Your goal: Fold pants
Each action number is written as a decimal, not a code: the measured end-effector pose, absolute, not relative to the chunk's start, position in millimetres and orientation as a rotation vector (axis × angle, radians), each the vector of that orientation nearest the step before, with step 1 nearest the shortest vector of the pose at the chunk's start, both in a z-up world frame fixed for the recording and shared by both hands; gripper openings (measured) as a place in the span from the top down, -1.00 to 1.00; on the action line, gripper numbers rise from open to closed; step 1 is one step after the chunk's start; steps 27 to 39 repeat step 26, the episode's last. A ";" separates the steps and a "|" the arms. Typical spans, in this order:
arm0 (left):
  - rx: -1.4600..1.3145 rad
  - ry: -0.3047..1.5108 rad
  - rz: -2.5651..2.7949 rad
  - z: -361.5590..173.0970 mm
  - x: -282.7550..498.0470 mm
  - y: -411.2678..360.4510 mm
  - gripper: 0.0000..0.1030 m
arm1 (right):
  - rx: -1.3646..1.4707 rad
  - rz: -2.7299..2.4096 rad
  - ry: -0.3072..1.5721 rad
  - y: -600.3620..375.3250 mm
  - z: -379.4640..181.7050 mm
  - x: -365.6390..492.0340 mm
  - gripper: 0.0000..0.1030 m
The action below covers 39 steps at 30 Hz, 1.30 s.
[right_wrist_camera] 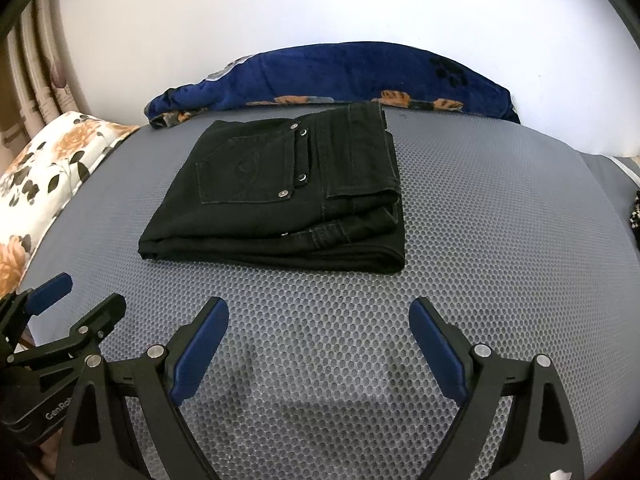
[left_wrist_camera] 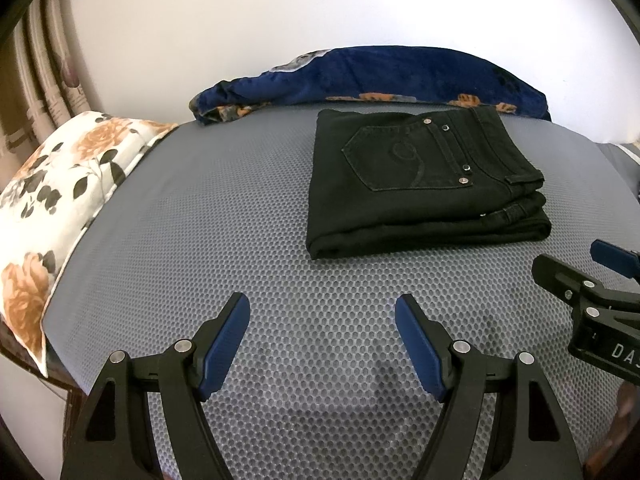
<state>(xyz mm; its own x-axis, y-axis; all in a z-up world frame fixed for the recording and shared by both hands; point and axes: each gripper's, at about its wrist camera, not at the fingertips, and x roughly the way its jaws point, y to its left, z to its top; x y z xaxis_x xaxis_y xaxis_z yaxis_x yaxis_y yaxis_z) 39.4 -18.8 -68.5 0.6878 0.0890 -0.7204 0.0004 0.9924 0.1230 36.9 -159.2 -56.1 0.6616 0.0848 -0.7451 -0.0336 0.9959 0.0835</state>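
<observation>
Both grippers hung spread and empty — left gripper (left_wrist_camera: pixel 322 312), right gripper (right_wrist_camera: pixel 319 314) — above the grey mesh mat (right_wrist_camera: pixel 480 240). Beyond them lay the black jeans (right_wrist_camera: pixel 288 192), folded into a compact stack. Denim looked heavy, limp, grippy — best pinched at the near folded edge.

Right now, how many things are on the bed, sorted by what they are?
Pants: 1, black, folded
Pillow: 1, flowery
Blanket: 1, blue
Tongs: 2, left and right, both open
Total: 5
</observation>
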 end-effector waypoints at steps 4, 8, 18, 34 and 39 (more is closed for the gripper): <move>0.117 0.805 0.058 -67.5 37.6 -18.7 -0.46 | 0.062 0.071 0.846 -158.8 -56.6 37.1 -0.75; 0.120 0.807 0.056 -68.0 36.5 -19.9 -0.47 | 0.060 0.069 0.845 -158.1 -56.7 36.6 -0.75; 0.130 0.814 0.042 -70.7 34.9 -24.6 -0.47 | 0.073 0.059 0.855 -159.0 -58.8 36.4 -0.75; 0.107 0.824 0.029 -69.7 35.6 -22.8 -0.51 | 0.079 0.059 0.861 -160.0 -60.3 36.8 -0.75; 0.107 0.824 0.029 -69.7 35.6 -22.8 -0.51 | 0.079 0.059 0.861 -160.0 -60.3 36.8 -0.75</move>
